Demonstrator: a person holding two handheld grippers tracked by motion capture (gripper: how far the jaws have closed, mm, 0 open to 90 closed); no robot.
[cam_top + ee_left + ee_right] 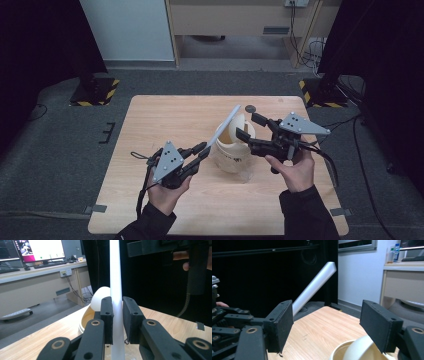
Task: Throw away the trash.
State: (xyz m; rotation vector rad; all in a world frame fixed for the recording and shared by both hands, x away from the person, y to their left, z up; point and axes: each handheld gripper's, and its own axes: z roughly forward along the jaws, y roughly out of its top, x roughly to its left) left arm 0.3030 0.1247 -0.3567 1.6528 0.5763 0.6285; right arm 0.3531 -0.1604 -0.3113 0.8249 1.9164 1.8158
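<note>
A cream tub [231, 148] stands near the middle of the wooden table [150, 130]. The left gripper [205, 147], just left of the tub, clamps a flat white lid [225, 125] tilted above it; the right gripper [249, 127], jaws apart, hovers over the tub's rim

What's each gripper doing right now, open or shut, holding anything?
Left gripper: shut on the thin white board, held on edge.
Right gripper: open, empty, hovering over the cream jug.

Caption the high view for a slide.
Left gripper lifts a flat white lid off a cream tub while the open right gripper waits above it.
</note>
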